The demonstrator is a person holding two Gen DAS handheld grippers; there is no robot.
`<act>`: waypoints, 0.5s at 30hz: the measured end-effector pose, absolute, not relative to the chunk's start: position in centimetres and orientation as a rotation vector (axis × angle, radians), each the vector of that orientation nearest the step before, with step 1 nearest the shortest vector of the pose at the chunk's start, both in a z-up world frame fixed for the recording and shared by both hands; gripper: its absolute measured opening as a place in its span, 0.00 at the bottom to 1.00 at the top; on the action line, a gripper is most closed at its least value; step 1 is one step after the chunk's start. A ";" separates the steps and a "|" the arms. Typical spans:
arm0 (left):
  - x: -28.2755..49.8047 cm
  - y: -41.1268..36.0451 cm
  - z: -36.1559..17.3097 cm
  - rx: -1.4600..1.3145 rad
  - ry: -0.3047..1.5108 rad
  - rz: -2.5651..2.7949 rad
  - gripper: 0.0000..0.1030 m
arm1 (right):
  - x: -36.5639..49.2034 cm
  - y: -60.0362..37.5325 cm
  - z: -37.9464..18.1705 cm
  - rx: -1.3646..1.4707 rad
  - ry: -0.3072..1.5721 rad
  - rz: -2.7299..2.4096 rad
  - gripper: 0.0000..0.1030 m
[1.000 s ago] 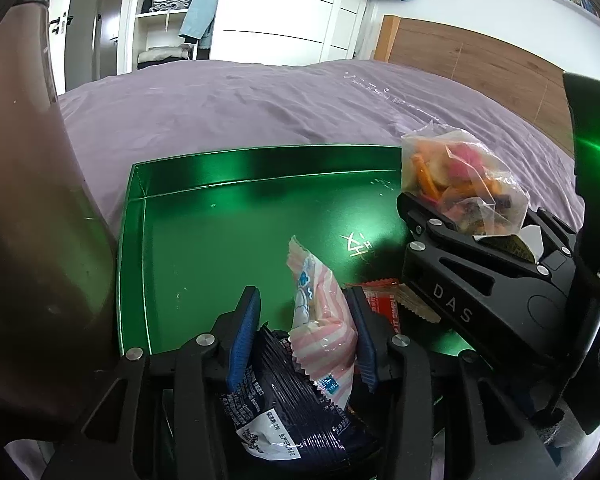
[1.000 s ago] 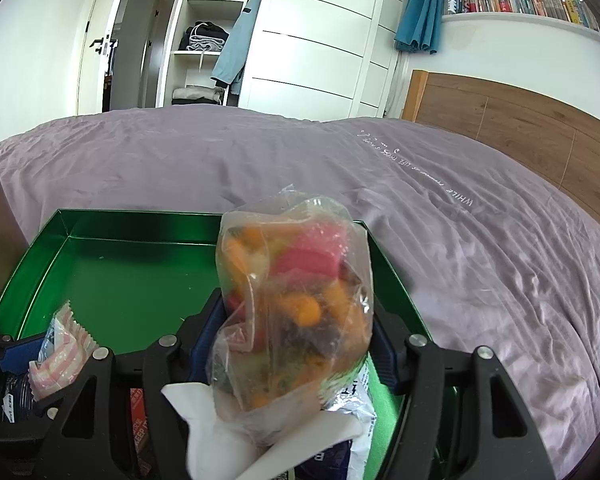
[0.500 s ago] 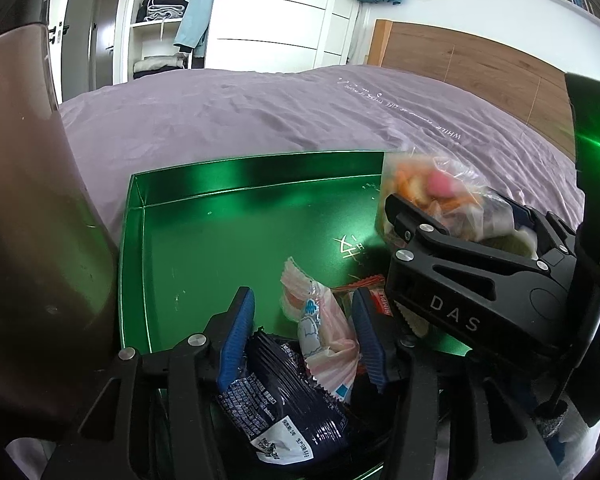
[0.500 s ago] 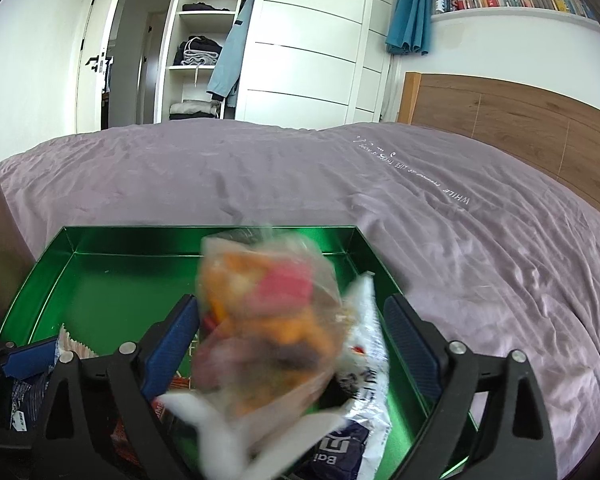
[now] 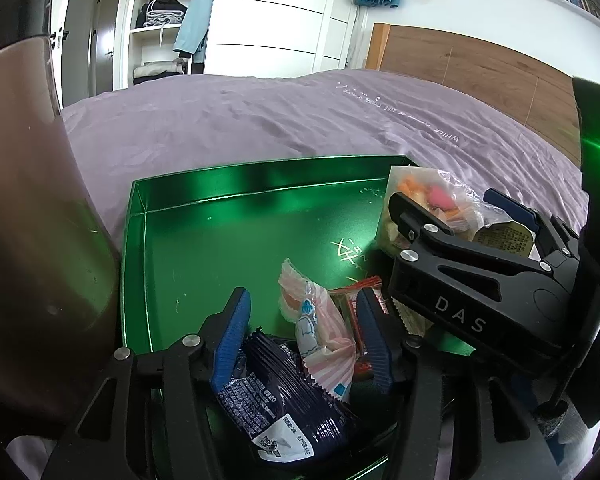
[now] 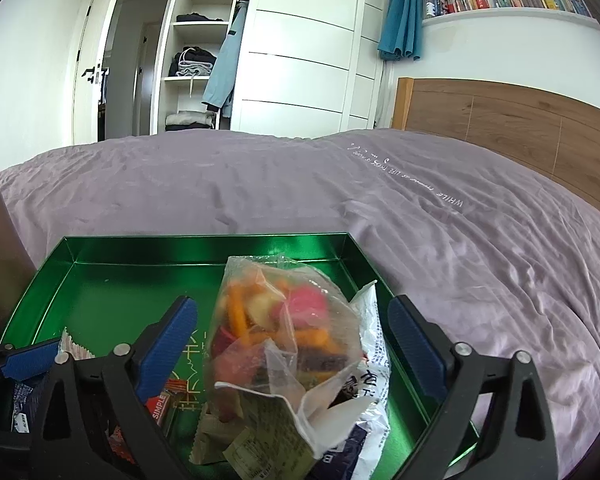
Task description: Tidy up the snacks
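Green tray (image 6: 76, 258) holds clear snack bag (image 6: 276, 320), pink-striped packet (image 5: 324, 340), navy packet (image 5: 284, 404).

1. Shallow green metal tray (image 6: 204, 254): on the purple bedspread (image 6: 460, 240).
2. Clear plastic bag of mixed snacks (image 6: 284, 320): in the tray, near its right edge.
3. Pink-striped wrapper (image 5: 320, 340); dark blue packet (image 5: 284, 400): near-left corner, wrapper on packet.

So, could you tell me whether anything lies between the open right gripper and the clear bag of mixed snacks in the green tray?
Nothing visible does. The clear snack bag sits directly between the spread fingers of the right gripper, resting on a white packet inside the green tray. The left gripper works apart, over the pink striped packet.
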State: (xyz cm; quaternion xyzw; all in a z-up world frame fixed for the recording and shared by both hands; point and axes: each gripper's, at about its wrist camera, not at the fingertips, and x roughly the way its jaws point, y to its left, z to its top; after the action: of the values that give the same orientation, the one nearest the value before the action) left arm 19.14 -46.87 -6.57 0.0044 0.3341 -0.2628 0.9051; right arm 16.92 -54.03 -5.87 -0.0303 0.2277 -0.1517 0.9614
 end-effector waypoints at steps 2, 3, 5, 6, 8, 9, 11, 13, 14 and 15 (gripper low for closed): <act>19.0 -46.9 -6.5 0.007 0.684 -0.540 0.51 | 16.8 -54.1 -5.8 -0.058 0.456 -0.306 1.00; 19.0 -46.8 -6.5 0.006 0.682 -0.540 0.51 | 16.8 -54.2 -5.7 -0.058 0.454 -0.307 1.00; 18.9 -46.8 -6.4 0.004 0.678 -0.540 0.51 | 16.7 -54.2 -5.6 -0.060 0.450 -0.310 1.00; 18.9 -46.8 -6.4 0.003 0.676 -0.541 0.51 | 16.6 -54.2 -5.6 -0.062 0.447 -0.313 1.00; 18.7 -46.7 -6.3 0.005 0.669 -0.541 0.52 | 16.4 -54.1 -5.4 -0.067 0.437 -0.318 1.00; 18.6 -46.7 -6.2 0.009 0.664 -0.541 0.53 | 16.3 -54.0 -5.4 -0.071 0.434 -0.322 1.00; 18.5 -46.6 -6.1 0.013 0.657 -0.542 0.53 | 16.1 -53.8 -5.2 -0.078 0.428 -0.326 1.00; 18.3 -46.6 -6.0 0.016 0.652 -0.544 0.53 | 16.1 -53.6 -5.0 -0.085 0.426 -0.330 1.00; 18.3 -46.6 -6.0 0.017 0.650 -0.544 0.53 | 16.0 -53.5 -5.0 -0.088 0.424 -0.332 1.00; 18.3 -46.6 -5.9 0.018 0.648 -0.546 0.53 | 16.0 -53.5 -4.9 -0.090 0.422 -0.333 1.00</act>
State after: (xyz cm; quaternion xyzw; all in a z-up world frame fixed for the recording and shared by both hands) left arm 18.26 -46.61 -5.94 0.0085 0.3144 -0.2649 0.9116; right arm 15.98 -53.45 -4.90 -0.0446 0.2085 -0.1647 0.9630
